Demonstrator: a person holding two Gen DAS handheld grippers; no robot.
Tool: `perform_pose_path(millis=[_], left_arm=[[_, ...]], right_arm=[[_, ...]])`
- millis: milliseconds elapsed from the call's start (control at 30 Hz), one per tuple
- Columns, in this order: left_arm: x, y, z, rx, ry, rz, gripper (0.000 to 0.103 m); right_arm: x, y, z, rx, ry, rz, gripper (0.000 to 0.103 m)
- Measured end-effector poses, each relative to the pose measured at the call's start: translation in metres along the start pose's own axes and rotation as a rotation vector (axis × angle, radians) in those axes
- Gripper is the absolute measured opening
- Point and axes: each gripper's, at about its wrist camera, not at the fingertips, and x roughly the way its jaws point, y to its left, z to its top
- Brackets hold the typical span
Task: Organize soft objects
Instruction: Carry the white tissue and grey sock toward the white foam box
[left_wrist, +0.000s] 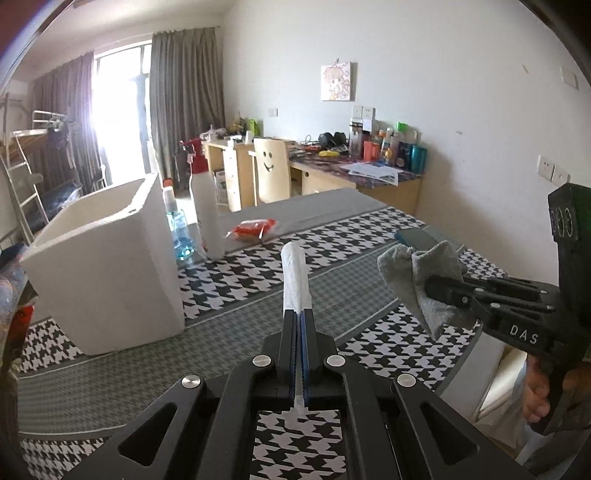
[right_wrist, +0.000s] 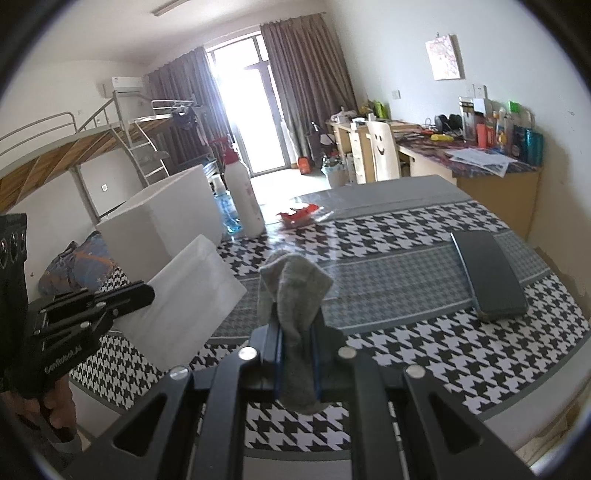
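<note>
Holding both soft items up off the tabletop (left_wrist: 110, 387), prob. for dropping into the white box (left_wrist: 107, 266): left gripper (left_wrist: 298, 317) fingers are clenching a white tissue (left_wrist: 293, 273); right gripper (right_wrist: 297, 332) fingers are pinching a grey cloth (right_wrist: 295, 291) w/ its ends dangling.

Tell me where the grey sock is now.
The grey sock is pinched in the right hand-held gripper, above the checked tablecloth, left of the dark case.
</note>
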Motion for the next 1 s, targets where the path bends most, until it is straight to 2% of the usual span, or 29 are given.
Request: perform_pose_path(millis=[1000], left_arm=[[-0.029,0.033,0.038,-0.019,-0.081,0.069,0.002]], right_arm=[[0.006,0.034,0.03,-0.078,-0.043,0.054,0.015]])
